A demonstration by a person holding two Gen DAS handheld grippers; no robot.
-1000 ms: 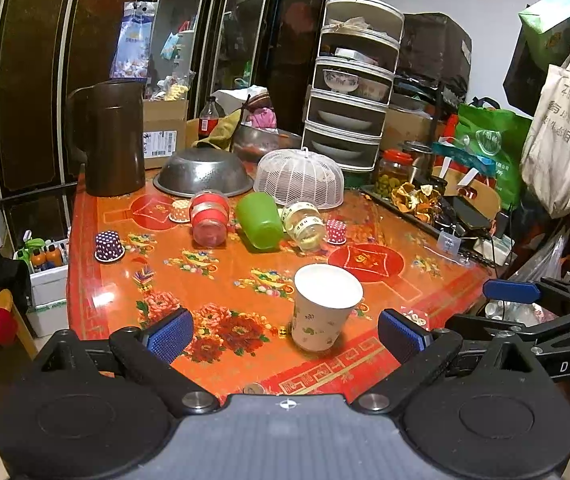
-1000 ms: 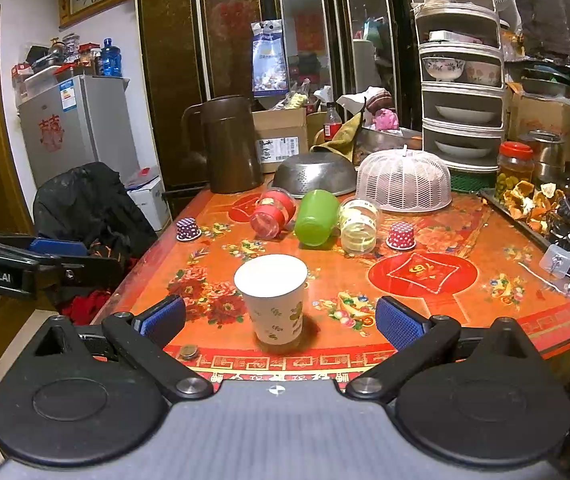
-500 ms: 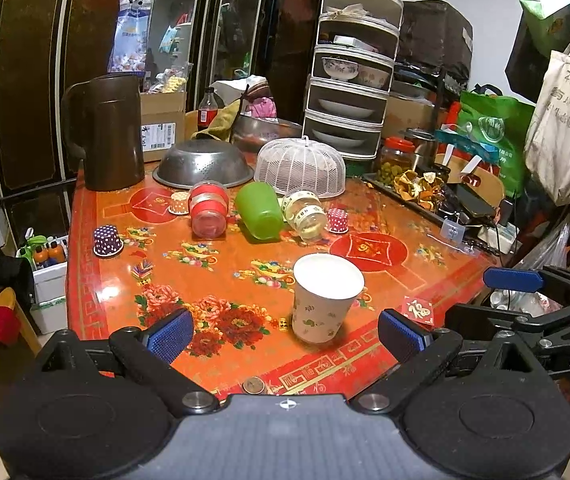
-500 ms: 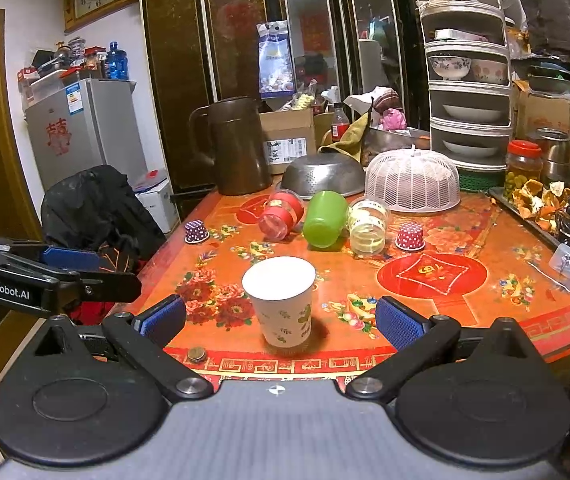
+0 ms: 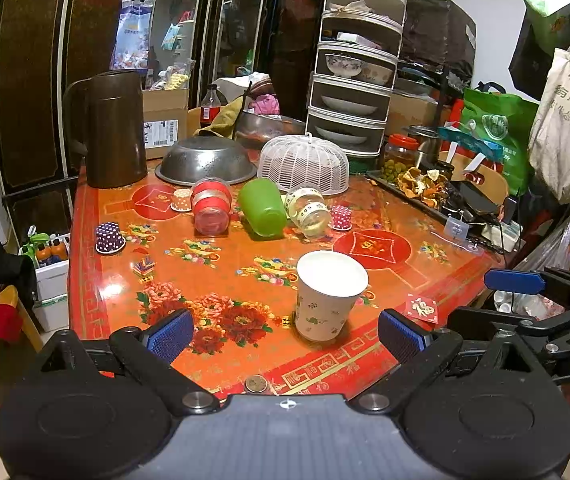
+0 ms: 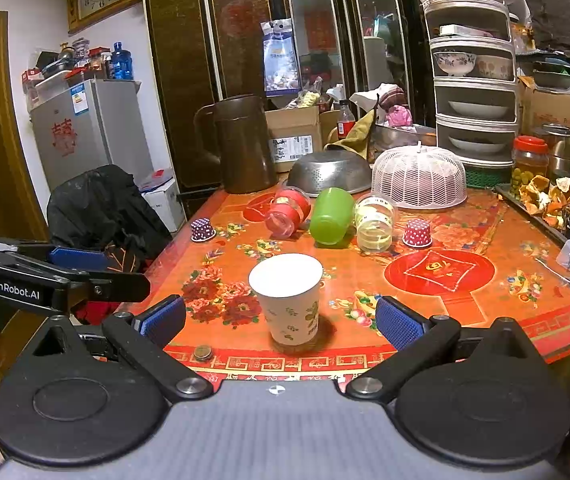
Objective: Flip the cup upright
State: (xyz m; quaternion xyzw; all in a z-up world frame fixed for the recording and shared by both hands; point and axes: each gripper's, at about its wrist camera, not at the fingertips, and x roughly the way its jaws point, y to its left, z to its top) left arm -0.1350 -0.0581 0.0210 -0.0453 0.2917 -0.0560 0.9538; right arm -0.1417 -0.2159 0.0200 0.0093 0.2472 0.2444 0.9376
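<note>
Cluttered red floral tabletop (image 5: 221, 276) is carrying a white floral paper cup (image 5: 327, 296), apparently upright.
Left gripper (image 5: 283, 334) and right gripper (image 6: 279, 320) are hanging wide open, empty, framing it.

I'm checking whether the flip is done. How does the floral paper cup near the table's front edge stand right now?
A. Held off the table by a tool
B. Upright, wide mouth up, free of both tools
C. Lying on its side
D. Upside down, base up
B: the floral paper cup stands on the table with its wide white mouth up, narrow base down, and the open right tool not touching it.
</note>
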